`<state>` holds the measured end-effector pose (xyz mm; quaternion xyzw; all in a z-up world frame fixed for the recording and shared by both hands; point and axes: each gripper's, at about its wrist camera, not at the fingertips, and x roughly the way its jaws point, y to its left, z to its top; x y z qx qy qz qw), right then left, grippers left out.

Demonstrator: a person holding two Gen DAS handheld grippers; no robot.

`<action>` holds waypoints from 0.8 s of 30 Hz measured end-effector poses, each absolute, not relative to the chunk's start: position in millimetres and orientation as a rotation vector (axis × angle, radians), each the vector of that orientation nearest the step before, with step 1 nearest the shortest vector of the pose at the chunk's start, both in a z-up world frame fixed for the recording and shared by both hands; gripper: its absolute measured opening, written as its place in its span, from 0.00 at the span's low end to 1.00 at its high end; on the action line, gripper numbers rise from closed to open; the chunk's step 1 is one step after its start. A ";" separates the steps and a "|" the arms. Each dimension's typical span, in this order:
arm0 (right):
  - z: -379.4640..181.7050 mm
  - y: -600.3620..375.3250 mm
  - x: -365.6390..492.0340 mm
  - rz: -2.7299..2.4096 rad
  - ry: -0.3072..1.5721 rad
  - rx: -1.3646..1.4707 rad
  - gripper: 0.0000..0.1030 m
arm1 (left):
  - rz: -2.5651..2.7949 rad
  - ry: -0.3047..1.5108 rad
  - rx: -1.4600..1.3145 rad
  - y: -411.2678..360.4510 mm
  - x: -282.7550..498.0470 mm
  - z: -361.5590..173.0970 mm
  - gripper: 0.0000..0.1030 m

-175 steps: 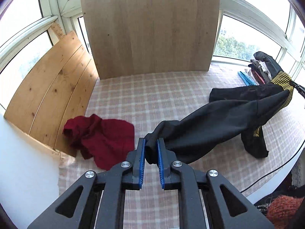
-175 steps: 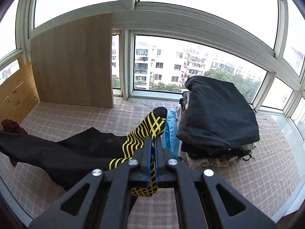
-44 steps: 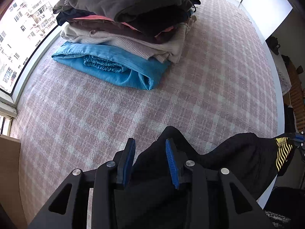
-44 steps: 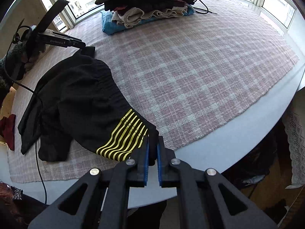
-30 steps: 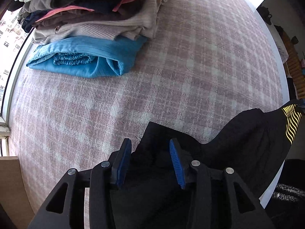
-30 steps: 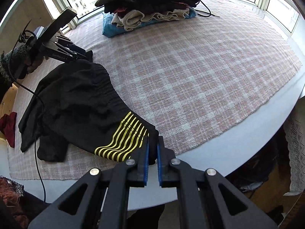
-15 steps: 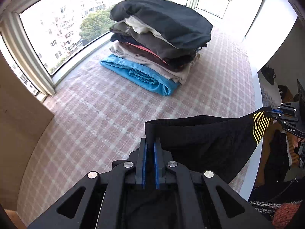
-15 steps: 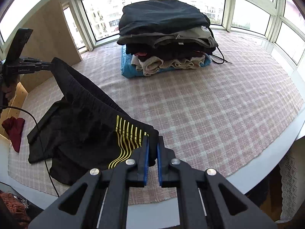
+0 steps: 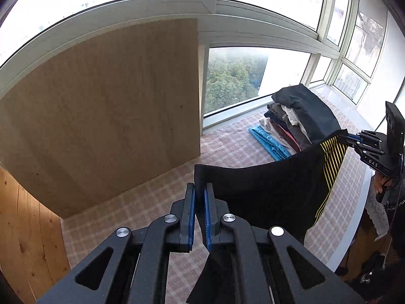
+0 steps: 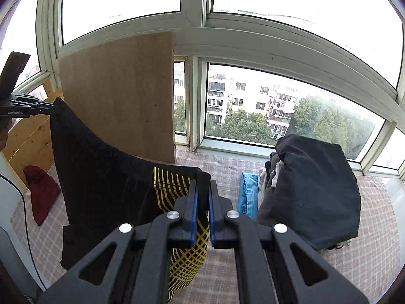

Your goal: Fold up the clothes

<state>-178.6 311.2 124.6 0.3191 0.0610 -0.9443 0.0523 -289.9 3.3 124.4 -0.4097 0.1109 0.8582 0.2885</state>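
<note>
A black garment with yellow stripes (image 9: pixel 268 185) hangs stretched in the air between my two grippers, above the checked table. My left gripper (image 9: pixel 199 190) is shut on its plain black corner. My right gripper (image 10: pixel 202 190) is shut on the yellow-striped corner (image 10: pixel 172 185). In the left wrist view the right gripper (image 9: pixel 354 138) shows at the far right, pinching the striped edge. In the right wrist view the left gripper (image 10: pixel 45 106) shows at the far left, holding the black corner high. The garment's lower part (image 10: pixel 101 202) hangs down loose.
A tall stack of folded clothes (image 10: pixel 311 190) with a blue item (image 10: pixel 246 195) at the bottom sits at the right by the window. A red garment (image 10: pixel 41 192) lies at the left. A wooden board (image 9: pixel 101 114) leans against the window. Checked cloth (image 9: pixel 152 197) covers the table.
Both grippers have risen and tilted up, lifting the black garment off the table and stretching it between them. The left gripper, open a second ago, has shut on the black corner.
</note>
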 end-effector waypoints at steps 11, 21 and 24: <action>168.5 290.1 -97.0 -2.833 0.227 0.812 0.07 | 2.435 0.261 -0.726 -75.2 -182.2 227.5 0.07; -105.5 287.2 -29.8 -2.569 0.072 1.538 0.07 | 2.112 0.163 -1.442 -77.7 -79.7 -79.4 0.07; -135.4 284.3 -19.2 -2.546 0.196 1.616 0.11 | 2.081 0.126 -1.573 -89.4 -60.6 -128.9 0.07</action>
